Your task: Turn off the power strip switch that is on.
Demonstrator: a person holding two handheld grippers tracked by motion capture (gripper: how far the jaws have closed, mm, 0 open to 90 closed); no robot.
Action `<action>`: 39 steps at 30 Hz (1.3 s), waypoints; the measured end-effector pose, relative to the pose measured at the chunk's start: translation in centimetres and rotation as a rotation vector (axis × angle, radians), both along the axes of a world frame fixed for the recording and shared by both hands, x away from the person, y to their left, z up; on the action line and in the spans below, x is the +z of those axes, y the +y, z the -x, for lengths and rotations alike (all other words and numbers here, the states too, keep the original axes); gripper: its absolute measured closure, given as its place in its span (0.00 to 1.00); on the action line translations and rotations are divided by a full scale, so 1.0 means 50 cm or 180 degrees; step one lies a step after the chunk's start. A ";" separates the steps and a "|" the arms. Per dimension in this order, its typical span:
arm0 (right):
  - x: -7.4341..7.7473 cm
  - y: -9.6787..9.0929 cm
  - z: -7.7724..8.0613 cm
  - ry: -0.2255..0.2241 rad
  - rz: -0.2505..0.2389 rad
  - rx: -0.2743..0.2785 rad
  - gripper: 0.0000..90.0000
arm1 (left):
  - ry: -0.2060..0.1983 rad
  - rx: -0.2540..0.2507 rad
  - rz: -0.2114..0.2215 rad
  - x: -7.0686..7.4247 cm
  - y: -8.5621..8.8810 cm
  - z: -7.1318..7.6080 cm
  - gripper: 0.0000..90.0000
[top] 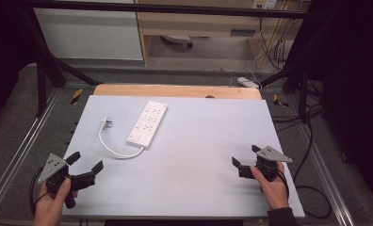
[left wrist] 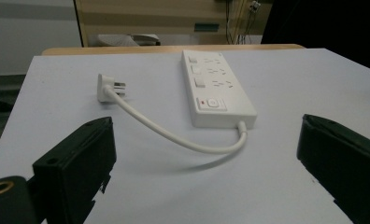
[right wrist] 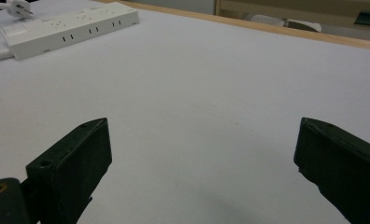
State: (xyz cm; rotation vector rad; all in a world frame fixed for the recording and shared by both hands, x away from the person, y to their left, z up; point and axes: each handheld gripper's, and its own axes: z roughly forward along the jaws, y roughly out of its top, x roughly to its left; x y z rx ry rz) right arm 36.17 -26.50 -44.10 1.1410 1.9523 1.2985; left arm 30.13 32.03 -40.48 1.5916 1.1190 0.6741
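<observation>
I hold both tongs, left (top: 87, 161) and right (top: 245, 155), spread and empty, facing the power strip (top: 147, 124) to approach it.

The power strip (top: 148, 124) is plain white, with a small red mark beside its pale switch and dark slots in its 3 rows of sockets. Its cable (top: 113, 148) and plug (top: 106, 123) are the same white. The table (top: 198, 165) surface is a uniform pale lavender-grey, edged at the far side by a light wood strip. The left gripper (top: 86, 166) and right gripper (top: 245, 157) are matte black, each topped with a grey plate.
</observation>
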 end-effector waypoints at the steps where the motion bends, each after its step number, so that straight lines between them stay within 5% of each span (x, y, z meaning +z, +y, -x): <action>1: -0.001 0.000 0.000 0.0013 0.0009 -0.0001 0.05 | 0.0000 0.0000 0.0000 0.000 0.000 0.000 0.05; 17: -0.007 0.017 -0.002 0.0072 0.0097 0.0045 0.03 | -0.0096 -0.0084 0.0042 0.008 -0.009 0.005 0.05; 33: -0.006 0.017 -0.002 0.0062 0.0077 0.0044 0.02 | -0.0014 -0.0173 0.0172 0.037 -0.023 -0.004 0.05; 39: -0.006 0.017 -0.002 0.0052 0.0056 0.0044 0.02 | 0.0002 -0.0208 0.0118 0.050 -0.034 -0.015 0.05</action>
